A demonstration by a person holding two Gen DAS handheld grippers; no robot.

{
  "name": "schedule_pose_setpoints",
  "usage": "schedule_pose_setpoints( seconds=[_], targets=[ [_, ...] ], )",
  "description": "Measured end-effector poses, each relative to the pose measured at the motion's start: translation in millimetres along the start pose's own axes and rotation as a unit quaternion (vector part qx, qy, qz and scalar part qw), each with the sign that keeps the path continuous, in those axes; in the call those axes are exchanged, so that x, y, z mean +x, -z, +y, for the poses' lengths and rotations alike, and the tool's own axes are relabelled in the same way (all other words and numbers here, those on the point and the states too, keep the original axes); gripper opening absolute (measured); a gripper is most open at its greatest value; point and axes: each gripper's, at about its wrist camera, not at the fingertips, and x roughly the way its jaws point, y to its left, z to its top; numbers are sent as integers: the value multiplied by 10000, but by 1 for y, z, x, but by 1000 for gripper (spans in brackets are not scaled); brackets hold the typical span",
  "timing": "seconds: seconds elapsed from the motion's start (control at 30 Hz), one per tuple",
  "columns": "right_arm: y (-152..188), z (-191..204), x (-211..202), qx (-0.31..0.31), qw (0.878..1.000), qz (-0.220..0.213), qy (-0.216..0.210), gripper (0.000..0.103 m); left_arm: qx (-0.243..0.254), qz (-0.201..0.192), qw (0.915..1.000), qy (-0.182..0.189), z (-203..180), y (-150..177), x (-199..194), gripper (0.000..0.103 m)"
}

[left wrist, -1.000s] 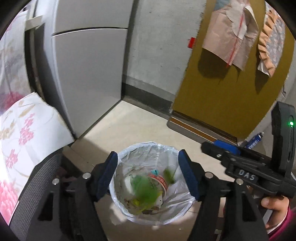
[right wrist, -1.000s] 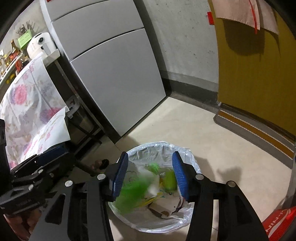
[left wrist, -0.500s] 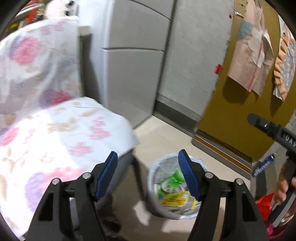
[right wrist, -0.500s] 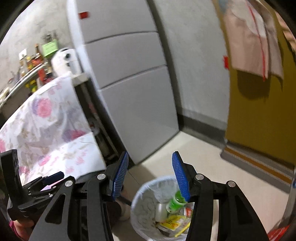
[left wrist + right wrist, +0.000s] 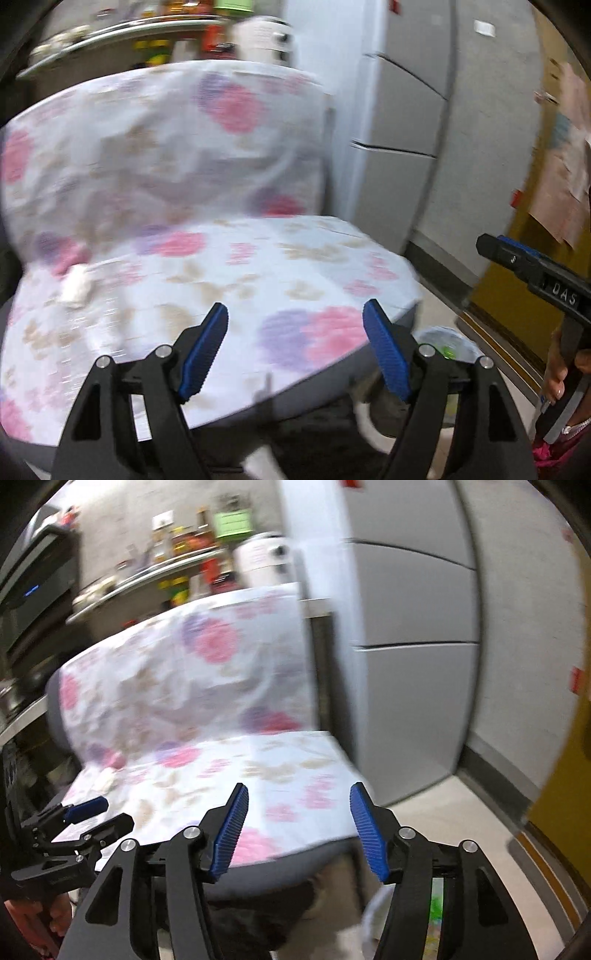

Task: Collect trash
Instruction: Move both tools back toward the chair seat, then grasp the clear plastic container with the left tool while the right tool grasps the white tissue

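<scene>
Both views are blurred by motion. My left gripper point(image 5: 295, 350) is open and empty, facing a chair point(image 5: 221, 266) covered in a floral cloth. A crumpled white wad point(image 5: 75, 284) lies at the back left of the seat; it also shows faintly in the right wrist view point(image 5: 105, 781). My right gripper point(image 5: 297, 830) is open and empty, over the seat's front edge. The bin with a white liner point(image 5: 443, 345) shows low behind the left gripper's right finger, with green trash in it. In the right wrist view only a sliver of the bin point(image 5: 436, 908) shows.
A grey fridge point(image 5: 406, 627) stands right of the chair. A shelf with bottles and a white appliance point(image 5: 262, 561) is behind it. A yellow door point(image 5: 517, 288) is at the right. The other gripper shows at each view's edge: the right one point(image 5: 535, 273), the left one point(image 5: 74, 830).
Both grippers have swung up and left, away from the bin and toward the chair seat. The bin has slipped to the lower right of both views.
</scene>
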Motion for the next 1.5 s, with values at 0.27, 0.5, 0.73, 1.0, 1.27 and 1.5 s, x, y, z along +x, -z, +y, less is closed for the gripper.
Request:
schedule_pose_setpoints(
  seconds=[0.27,0.5,0.73,1.0,1.27,1.5],
  targets=[
    [-16,111,52,-860,9914,255,-957,61,-840,-149,9896,-1157,108,7,-40,76],
    [-29,194,93,-1385,9771,353,-1576,61,-1420,-126,9654,-2184,195,16,-66,76],
    [-27,268,149,-1839,9583,734,-2061,60,-1831,106,9500,-2527,255,29,-61,76],
    [-20,329,217,-2079,9375,1392,-2418,48,-1893,174,9457,-2638,289,23,-33,76],
    [-12,362,267,-2518,9272,1624,-2247,48,-1888,248,9476,-2564,302,19,-5,77],
    [4,373,289,-2853,9134,1973,-2130,47,-2007,358,9469,-2485,307,27,6,77]
  ],
)
